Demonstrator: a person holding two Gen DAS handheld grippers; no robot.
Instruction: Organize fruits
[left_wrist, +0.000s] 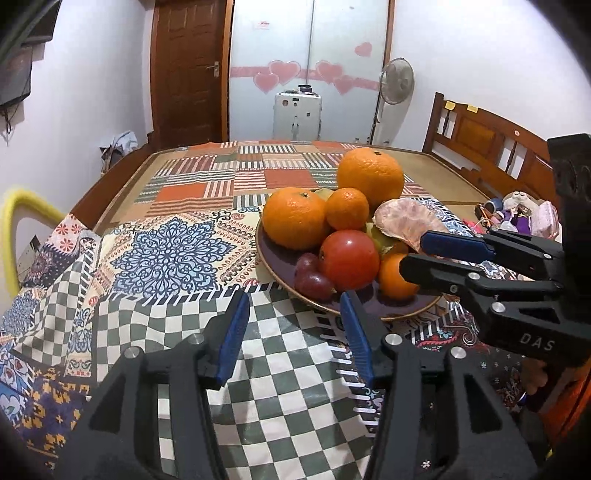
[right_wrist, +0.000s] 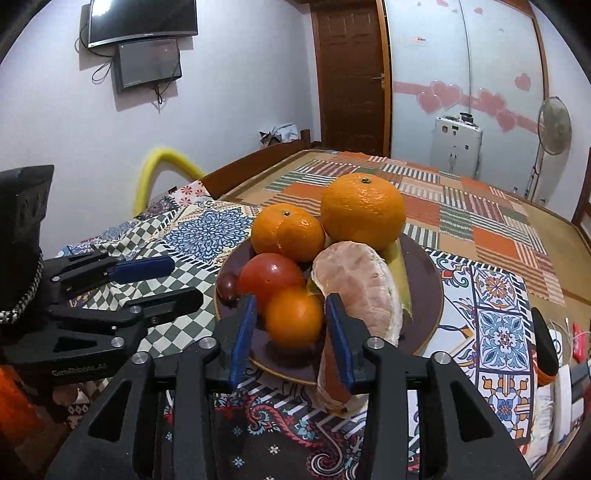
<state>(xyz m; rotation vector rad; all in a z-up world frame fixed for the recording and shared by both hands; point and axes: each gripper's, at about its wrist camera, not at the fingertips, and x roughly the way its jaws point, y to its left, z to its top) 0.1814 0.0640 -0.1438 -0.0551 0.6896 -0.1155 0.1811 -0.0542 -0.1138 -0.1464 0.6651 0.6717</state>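
Both the left gripper (left_wrist: 293, 336) and right gripper (right_wrist: 291, 338) hang released, grasping nothing, beside a heaped plate (right_wrist: 424, 295); a nudge could topple the top orange (right_wrist: 362, 210).

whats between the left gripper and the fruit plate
Only bare checkered cloth, in the left wrist view. The left gripper sits just short of the plate, its fingers open and empty.

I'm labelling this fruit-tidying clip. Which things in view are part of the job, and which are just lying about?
Job: plate, big orange, tomato, small orange, peeled citrus segment, grapes.
Lying about: fan, screens, yellow hoop.
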